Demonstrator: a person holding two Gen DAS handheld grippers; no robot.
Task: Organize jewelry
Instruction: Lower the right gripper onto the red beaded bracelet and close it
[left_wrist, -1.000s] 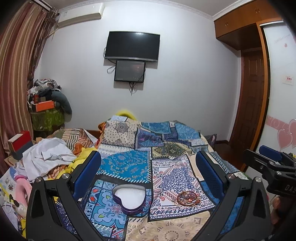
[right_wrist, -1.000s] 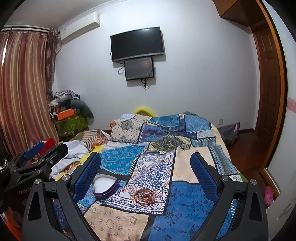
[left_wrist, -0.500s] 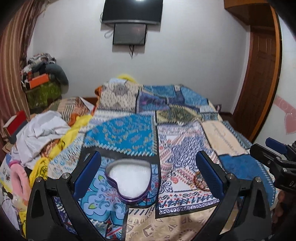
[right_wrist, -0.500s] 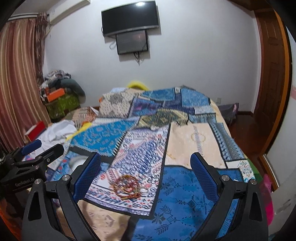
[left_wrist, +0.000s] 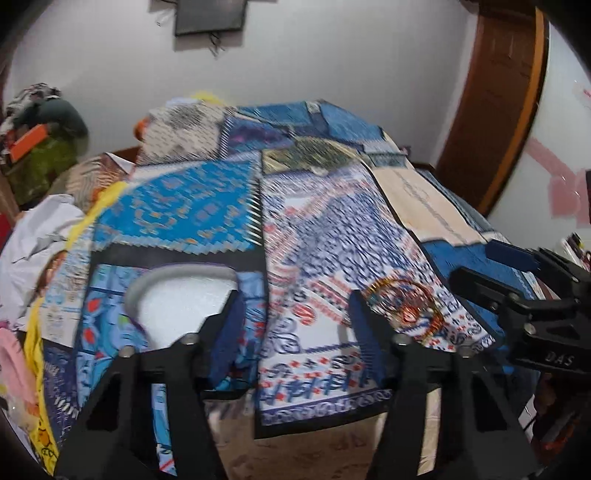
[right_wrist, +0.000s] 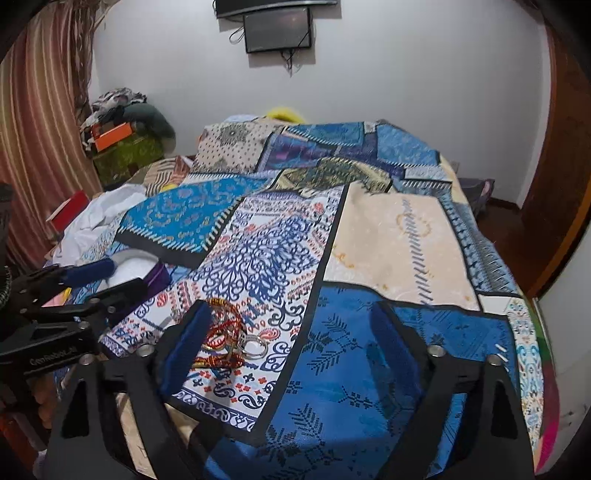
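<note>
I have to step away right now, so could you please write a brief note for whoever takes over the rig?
Left claw: open, empty, low over the bedspread, its left finger in front of the heart-shaped box.
Right claw: open, empty, its left finger beside the pile of bangles.
The box stands open on the bed, white lining showing, nothing visible inside. The bangles and a couple of silver rings lie in one heap on the white-and-blue patch, to the right of the box and apart from it.
Done: both claws brought close. Left: pick up the jewelry and place it in the box.
</note>
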